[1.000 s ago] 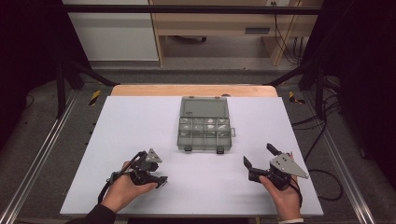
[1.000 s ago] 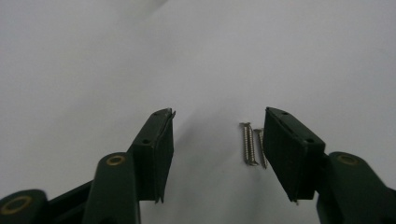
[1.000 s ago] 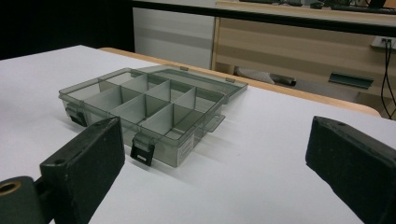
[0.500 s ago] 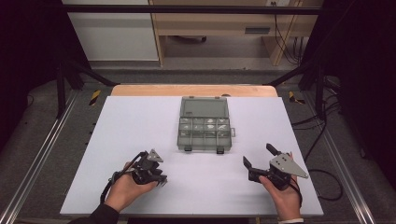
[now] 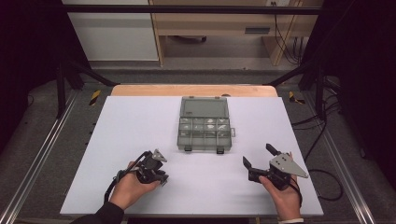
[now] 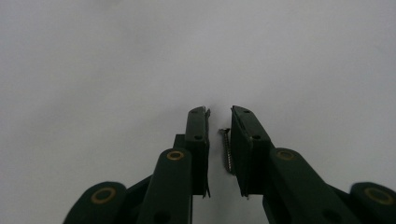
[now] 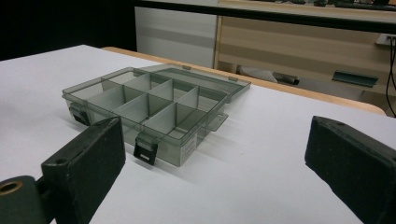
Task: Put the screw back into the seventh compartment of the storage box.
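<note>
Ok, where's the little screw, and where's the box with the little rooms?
screw (image 6: 227,151): left gripper view, on its threaded shank between the jaws.
compartment box (image 5: 204,131): high view, on a middle divider.

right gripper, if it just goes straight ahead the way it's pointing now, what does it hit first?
Probably the compartment box: in the right gripper view it lies ahead between the right gripper's wide-open jaws, left of centre, with bare white table before it. Depth is unclear, so it might pass the box's latched near corner.

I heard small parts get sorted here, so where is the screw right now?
The screw sits between the jaws of the left hand-held gripper, low over the white table, near the person's side and left of the open box.
</note>
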Action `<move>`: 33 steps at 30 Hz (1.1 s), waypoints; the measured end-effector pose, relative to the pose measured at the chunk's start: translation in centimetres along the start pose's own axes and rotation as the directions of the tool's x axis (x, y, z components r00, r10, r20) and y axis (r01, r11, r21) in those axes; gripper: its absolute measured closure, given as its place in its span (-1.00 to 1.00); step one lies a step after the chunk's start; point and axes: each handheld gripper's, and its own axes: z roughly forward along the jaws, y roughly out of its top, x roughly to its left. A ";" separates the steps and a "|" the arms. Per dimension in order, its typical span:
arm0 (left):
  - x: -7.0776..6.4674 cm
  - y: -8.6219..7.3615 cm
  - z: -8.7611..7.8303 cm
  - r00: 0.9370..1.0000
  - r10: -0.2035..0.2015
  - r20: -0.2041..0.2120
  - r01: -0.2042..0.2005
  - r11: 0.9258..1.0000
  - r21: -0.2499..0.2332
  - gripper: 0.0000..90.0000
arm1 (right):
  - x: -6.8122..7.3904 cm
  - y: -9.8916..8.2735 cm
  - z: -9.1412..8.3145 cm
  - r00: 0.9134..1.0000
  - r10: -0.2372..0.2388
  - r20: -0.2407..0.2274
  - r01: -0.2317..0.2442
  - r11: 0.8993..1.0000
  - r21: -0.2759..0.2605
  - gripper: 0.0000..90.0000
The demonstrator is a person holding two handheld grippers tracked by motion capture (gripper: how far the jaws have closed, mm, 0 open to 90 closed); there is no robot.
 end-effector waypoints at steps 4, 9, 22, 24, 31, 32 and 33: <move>-0.1 0.1 0.1 1.000 0.006 -0.003 -0.006 1.000 0.013 0.79 | 0.0 0.0 0.0 1.000 0.004 -0.001 -0.004 1.000 0.000 -0.89; -0.2 0.0 0.0 1.000 0.007 -0.014 -0.006 1.000 0.018 0.87 | 0.0 0.0 0.0 1.000 0.003 -0.001 -0.003 1.000 0.001 -0.89; 0.3 -0.2 -0.8 0.999 -0.036 -0.001 0.036 0.997 -0.063 0.96 | 0.0 0.0 0.0 1.000 0.006 0.000 -0.006 1.000 -0.002 -0.89; 0.4 -0.1 -1.1 0.999 -0.041 -0.007 0.040 0.996 -0.082 0.96 | 0.0 0.0 0.1 1.000 0.010 0.005 -0.010 1.000 0.003 -0.89; 0.0 0.6 -1.8 0.999 -0.044 -0.016 0.041 0.987 -0.155 0.96 | 0.0 0.1 0.2 1.000 0.006 0.006 -0.006 1.000 0.001 -0.89; 0.0 0.7 -1.8 0.999 -0.048 -0.016 0.045 0.985 -0.167 0.96 | 0.0 0.1 0.1 1.000 0.008 0.006 -0.008 1.000 0.003 -0.89; 0.0 0.9 -1.8 0.999 -0.047 -0.015 0.043 0.984 -0.172 0.96 | 0.0 0.1 0.1 1.000 0.008 0.007 -0.008 1.000 0.003 -0.89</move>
